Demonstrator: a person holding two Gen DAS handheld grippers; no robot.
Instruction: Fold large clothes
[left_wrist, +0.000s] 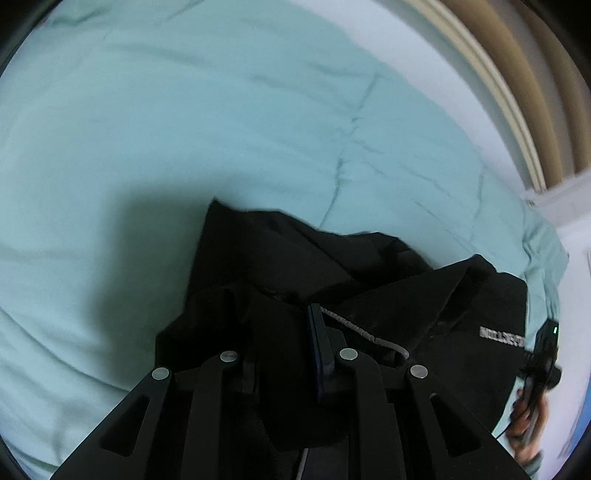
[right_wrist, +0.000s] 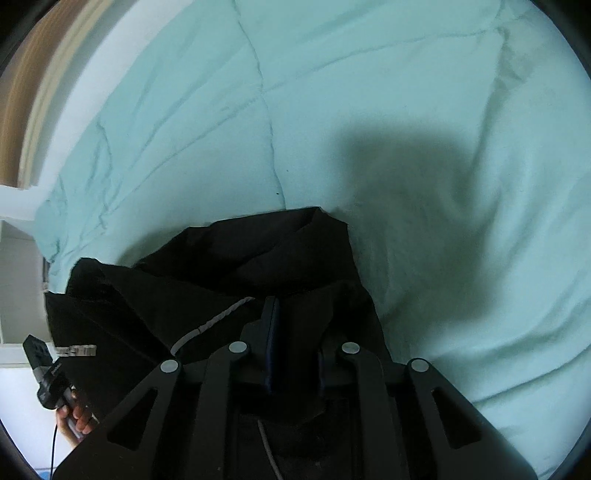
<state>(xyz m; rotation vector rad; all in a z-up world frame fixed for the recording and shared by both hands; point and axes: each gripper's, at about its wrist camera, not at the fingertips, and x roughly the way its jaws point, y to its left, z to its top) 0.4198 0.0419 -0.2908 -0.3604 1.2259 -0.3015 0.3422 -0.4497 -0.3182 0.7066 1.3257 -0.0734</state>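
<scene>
Both grippers (left_wrist: 284, 354) (right_wrist: 295, 332) pinch black garment (left_wrist: 295, 266) over the teal bedspread (left_wrist: 147, 129).

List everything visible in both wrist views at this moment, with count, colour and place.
Garment: one, black, grey drawcord and white printed label, bunched on the bed between both tongs.
Bedcover: one, pale teal, creased, under the garment.
Wooden frame: one, beige-brown, beyond the bed's edge.
Left tongs: black, closed on garment cloth.
Right tongs: black, closed on garment cloth.
Hand: one in each view, gripping the other tool's handle.
</scene>
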